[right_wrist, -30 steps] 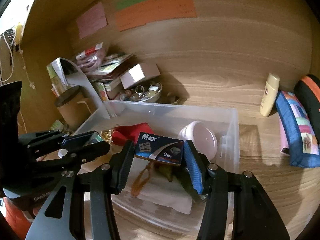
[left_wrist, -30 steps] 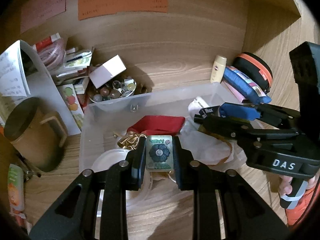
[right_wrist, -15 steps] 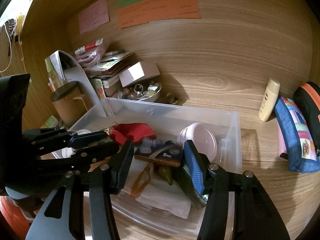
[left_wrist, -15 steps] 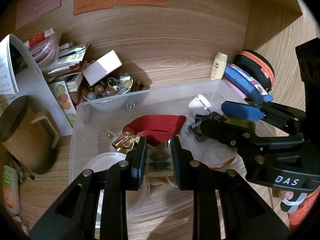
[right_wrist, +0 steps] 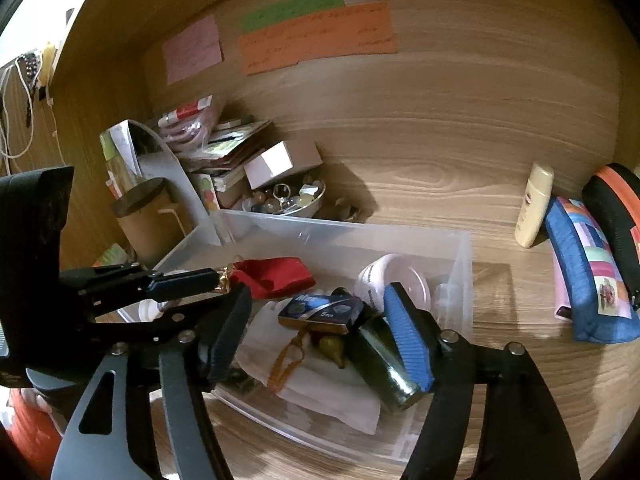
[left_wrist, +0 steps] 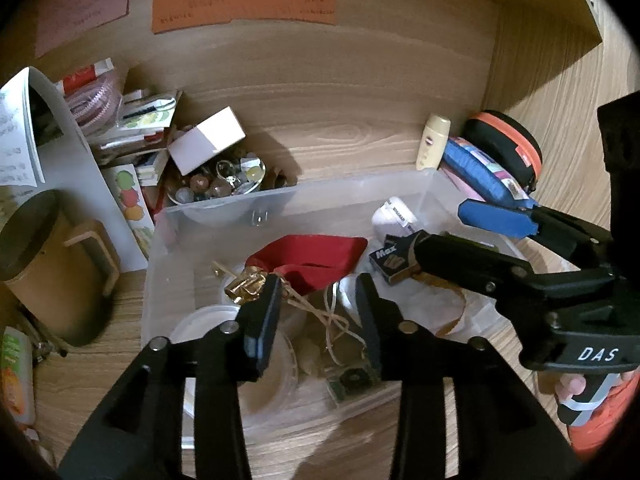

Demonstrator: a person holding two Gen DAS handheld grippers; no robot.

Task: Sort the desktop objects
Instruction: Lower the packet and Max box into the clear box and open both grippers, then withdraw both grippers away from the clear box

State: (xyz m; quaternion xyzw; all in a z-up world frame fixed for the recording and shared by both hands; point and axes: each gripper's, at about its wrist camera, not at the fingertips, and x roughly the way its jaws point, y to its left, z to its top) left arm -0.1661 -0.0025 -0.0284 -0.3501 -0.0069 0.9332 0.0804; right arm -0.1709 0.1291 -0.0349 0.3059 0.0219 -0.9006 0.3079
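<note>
The clear bin (right_wrist: 460, 264) is holding a red pouch (right_wrist: 276, 276), a white jar (right_wrist: 396, 280) and the blue Max box (right_wrist: 320, 310). Both jaws have just been opening: the box is lying loose between the right hand-held gripper (right_wrist: 320, 332) fingers; the left hand-held gripper (left_wrist: 316, 308) is standing empty, the green tile (left_wrist: 352, 380) lying just below it.

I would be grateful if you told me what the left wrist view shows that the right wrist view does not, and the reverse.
Only the left wrist view shows the green flower tile lying at the bin's near wall, below the open left gripper. Only the right wrist view shows the dark green bottle and white cables far left. Both show the clear bin, red pouch, Max box and the open right gripper.
</note>
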